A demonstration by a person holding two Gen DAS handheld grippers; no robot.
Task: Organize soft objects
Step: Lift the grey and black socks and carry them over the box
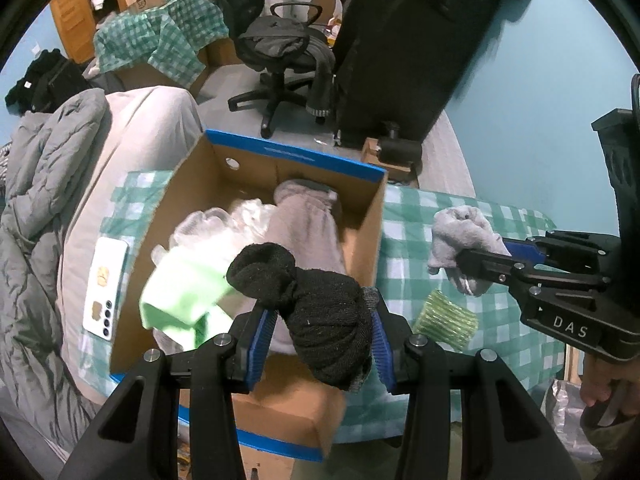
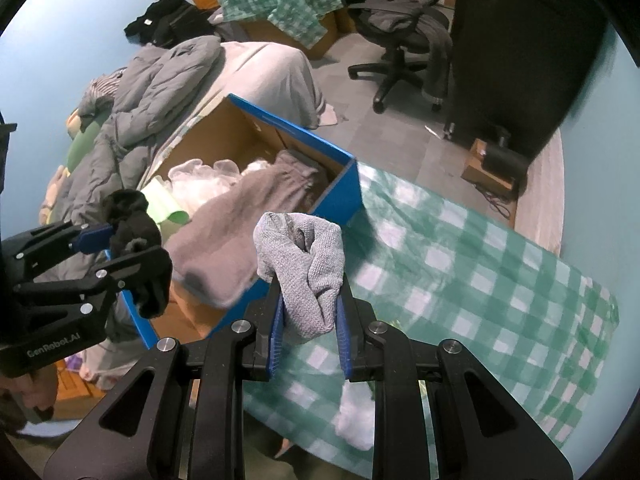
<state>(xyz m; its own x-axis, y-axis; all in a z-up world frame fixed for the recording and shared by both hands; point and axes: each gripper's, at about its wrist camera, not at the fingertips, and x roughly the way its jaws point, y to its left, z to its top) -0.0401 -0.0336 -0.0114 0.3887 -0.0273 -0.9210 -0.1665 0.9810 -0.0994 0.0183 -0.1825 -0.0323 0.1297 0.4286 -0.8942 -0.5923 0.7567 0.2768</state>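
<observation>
— Blue walls, a bed with a green-and-white checked cloth (image 1: 436, 216) over it; what sits on the cloth?

— An open brown cardboard box with blue edges (image 1: 296, 156). Inside lie a grey knitted garment (image 1: 308, 224), a pale green folded cloth (image 1: 180, 296) and some clear crumpled plastic (image 1: 224, 220). A white phone (image 1: 105, 286) lies just beside the box's left wall.

— And the left gripper (image 1: 322, 334)?

— Clamped on a rolled black sock bundle (image 1: 316, 304), held above the near part of the box.

— The right gripper (image 2: 310, 326)?

— Narrow, pinching a balled light grey sock (image 2: 304, 264) over the cloth, just right of the box.

— Anything else out there?

— A ribbed green translucent piece (image 1: 446, 320) on the checks, near the right gripper
</observation>
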